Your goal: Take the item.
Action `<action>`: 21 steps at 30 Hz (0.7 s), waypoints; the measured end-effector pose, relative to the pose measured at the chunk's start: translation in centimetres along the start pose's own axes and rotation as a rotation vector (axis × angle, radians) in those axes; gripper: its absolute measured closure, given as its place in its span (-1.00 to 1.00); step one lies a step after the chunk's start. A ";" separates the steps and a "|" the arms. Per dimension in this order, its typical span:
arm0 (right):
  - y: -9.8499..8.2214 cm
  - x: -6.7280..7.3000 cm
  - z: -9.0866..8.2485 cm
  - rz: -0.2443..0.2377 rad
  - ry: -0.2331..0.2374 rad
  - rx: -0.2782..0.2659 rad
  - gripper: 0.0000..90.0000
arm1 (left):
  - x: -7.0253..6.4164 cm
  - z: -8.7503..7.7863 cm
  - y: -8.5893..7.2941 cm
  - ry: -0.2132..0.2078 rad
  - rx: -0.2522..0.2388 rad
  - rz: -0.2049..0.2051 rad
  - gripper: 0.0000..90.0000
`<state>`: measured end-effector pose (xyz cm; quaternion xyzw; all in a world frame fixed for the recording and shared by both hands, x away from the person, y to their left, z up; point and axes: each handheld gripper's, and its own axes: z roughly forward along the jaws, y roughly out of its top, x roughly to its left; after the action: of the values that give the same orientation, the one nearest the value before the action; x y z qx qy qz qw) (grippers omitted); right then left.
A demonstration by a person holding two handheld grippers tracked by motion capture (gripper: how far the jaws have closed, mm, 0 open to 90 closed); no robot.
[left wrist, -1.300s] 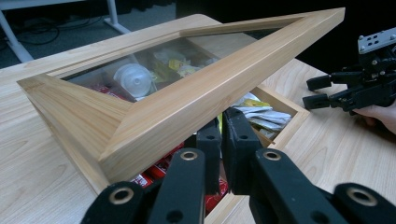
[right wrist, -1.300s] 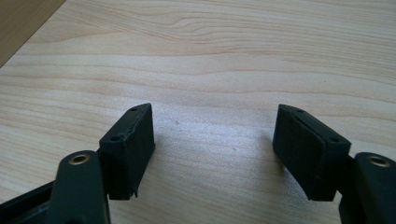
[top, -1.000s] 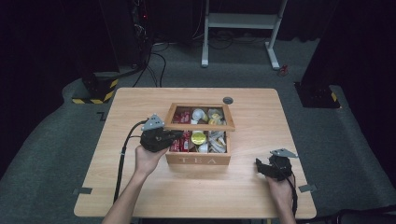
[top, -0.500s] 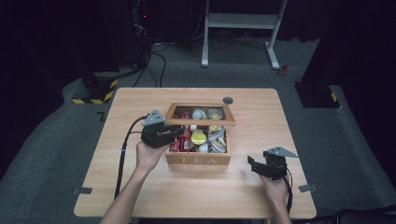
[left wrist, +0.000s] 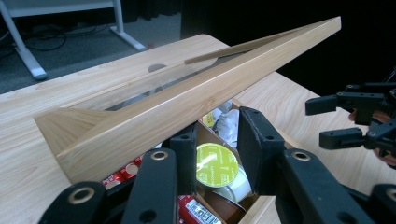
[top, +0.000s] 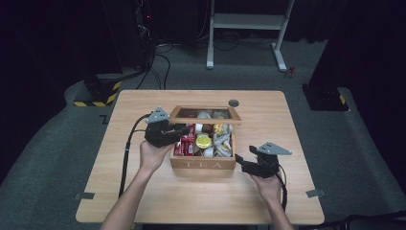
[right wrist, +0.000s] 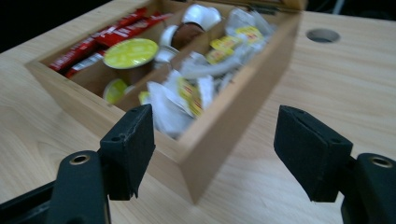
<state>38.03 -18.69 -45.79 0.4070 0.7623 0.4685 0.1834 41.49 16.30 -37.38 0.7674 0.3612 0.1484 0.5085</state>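
Box: wooden tea box [top: 203, 164] stood near the middle of the table [top: 143, 105], lettered front toward the person.
Lid: glass-paned lid [left wrist: 196, 100] was raised; in the left gripper view it slanted across above the left gripper's jaws, not between them.
Contents: red sachets [top: 186, 143] lay in the left compartment, a pod with a yellow-green top [top: 203, 141] in the middle one, white and yellow packets [top: 222, 141] in the right one.
Left gripper: left gripper [top: 184, 130] sat at the box's left wall, jaws reaching in over the red sachets and the middle compartment. Jaws had just been opening and stood partly apart; the yellow-green pod showed in the gap beyond them, pads not pressing on anything.
Right gripper: right gripper [top: 241, 160] hung just beside the box's front right corner, jaws pointing left toward it. Jaws stood wide apart; in the right gripper view the corner of the box lay ahead between them, untouched.
Left hand: left hand [top: 153, 155] held its gripper from below, forearm coming in from the lower edge.
Table hole: round dark cable hole [top: 233, 103] lay behind the box, apart from it.
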 end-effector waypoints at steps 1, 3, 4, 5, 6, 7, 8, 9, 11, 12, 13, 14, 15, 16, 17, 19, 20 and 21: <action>0.0 0.0 0.0 0.000 0.000 0.000 -0.35 | 0.0 0.0 0.0 0.000 0.000 0.000 0.51; 0.6 0.7 0.7 -0.030 0.019 -0.001 -0.34 | 0.0 0.1 0.1 0.007 -0.001 0.005 0.51; 0.6 0.7 0.7 -0.030 0.019 -0.001 -0.34 | -0.1 0.1 0.2 0.011 0.002 0.011 0.51; 0.8 0.9 1.0 -0.034 0.027 0.002 -0.34 | -0.1 0.1 0.3 0.015 0.005 0.012 0.51; 1.2 1.3 1.4 -0.046 0.033 0.000 -0.32 | 0.0 0.1 0.4 0.015 0.006 0.014 0.50; 1.4 1.4 1.6 -0.053 0.036 0.000 -0.31 | 0.0 0.2 0.6 0.017 0.007 0.012 0.50; 1.4 1.4 1.6 -0.053 0.036 0.000 -0.31 | 0.0 0.2 0.6 0.017 0.007 0.012 0.50; 1.7 1.7 2.1 -0.063 0.046 0.007 -0.30 | 0.0 0.3 0.7 0.017 0.005 0.009 0.50; 1.9 1.9 2.3 -0.061 0.051 0.007 -0.29 | 0.0 0.4 0.9 0.023 0.004 0.008 0.50; 2.1 2.0 2.6 -0.057 0.055 0.006 -0.28 | 0.0 0.4 1.0 0.023 0.008 0.008 0.50; 2.5 2.4 3.2 -0.057 0.061 0.009 -0.27 | 0.0 0.5 1.2 0.026 0.013 0.012 0.50; 2.5 2.4 3.2 -0.057 0.061 0.009 -0.27 | 0.0 0.5 1.2 0.026 0.013 0.012 0.50; 2.8 2.9 3.9 -0.073 0.064 0.013 -0.26 | 0.0 0.5 1.3 0.027 0.013 0.012 0.50; 2.8 2.9 3.9 -0.073 0.064 0.013 -0.26 | 0.0 0.5 1.3 0.029 0.013 0.012 0.50; 3.0 3.1 4.3 -0.076 0.065 0.018 -0.25 | 0.1 0.5 1.4 0.030 0.013 0.012 0.50; 3.2 3.4 5.0 -0.085 0.066 0.028 -0.25 | 0.1 0.5 1.6 0.030 0.019 0.010 0.49; 3.5 3.7 5.7 -0.090 0.066 0.040 -0.24 | 0.1 0.6 1.7 0.032 0.023 0.012 0.49; 3.6 3.8 6.0 -0.100 0.066 0.041 -0.24 | 0.1 0.6 1.7 0.032 0.023 0.012 0.49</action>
<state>41.34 -11.41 -45.24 0.3565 0.7967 0.4564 0.1731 42.58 15.57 -36.10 0.7728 0.3666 0.1596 0.4928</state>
